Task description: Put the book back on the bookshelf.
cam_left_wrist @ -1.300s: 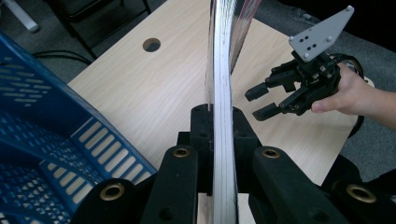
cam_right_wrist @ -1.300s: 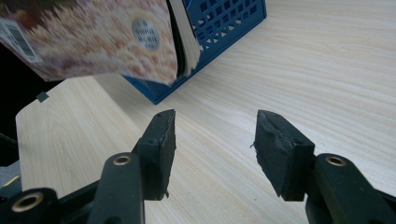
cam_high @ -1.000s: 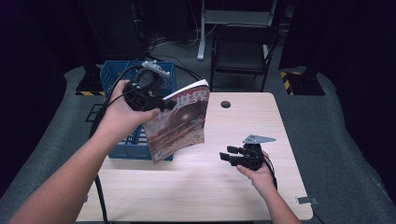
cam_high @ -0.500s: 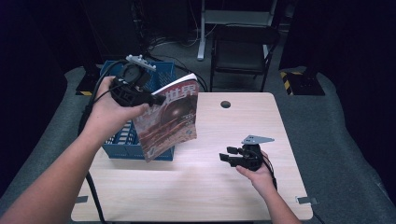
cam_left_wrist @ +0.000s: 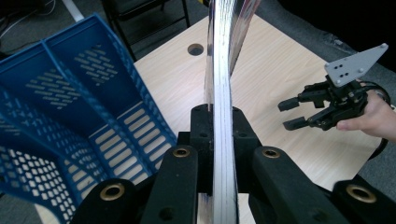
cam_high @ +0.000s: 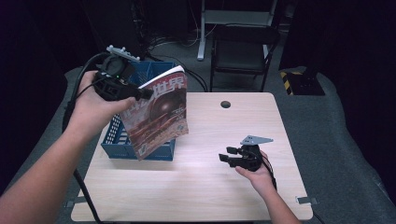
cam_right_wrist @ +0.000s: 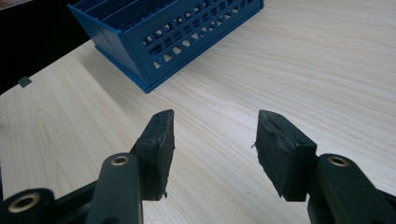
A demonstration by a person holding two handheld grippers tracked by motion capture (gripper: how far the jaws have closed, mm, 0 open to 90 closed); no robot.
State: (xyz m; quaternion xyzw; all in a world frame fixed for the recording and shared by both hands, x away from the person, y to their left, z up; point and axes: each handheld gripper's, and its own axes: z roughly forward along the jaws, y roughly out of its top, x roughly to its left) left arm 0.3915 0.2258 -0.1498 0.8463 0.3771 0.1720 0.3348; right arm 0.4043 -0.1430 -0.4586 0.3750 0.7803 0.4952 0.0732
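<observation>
Magazine (cam_high: 161, 112), clamped near its top edge in the left gripper (cam_high: 140, 92), has swung leftward over the last second: it hung above the bare worktop in front of the basket (cam_high: 140, 147) and now hangs, cover toward the camera and tilted, over the basket's front wall, its lower corner dropping in front of that wall. The left hand (cam_high: 93, 105) has risen and drawn back with it. To my eye this puts the magazine close to being filed; it seems to need squaring up with one of the basket's slots and lowering in. The left gripper view looks straight along the page edges (cam_left_wrist: 223, 93), pinched between the closed jaws, with the blue dividers (cam_left_wrist: 70, 88) off to one side rather than beneath. The right gripper (cam_high: 228, 155) has not moved: it rests low over the worktop (cam_high: 210, 186) near the right edge, jaws spread apart and empty, well away from the basket. That worktop is pale wood grain with a round cable hole (cam_high: 225, 104) near its far edge and otherwise bare. Beyond it the room is dark, with a black chair (cam_high: 240, 51), grey carpet and loose cables on the floor.
</observation>
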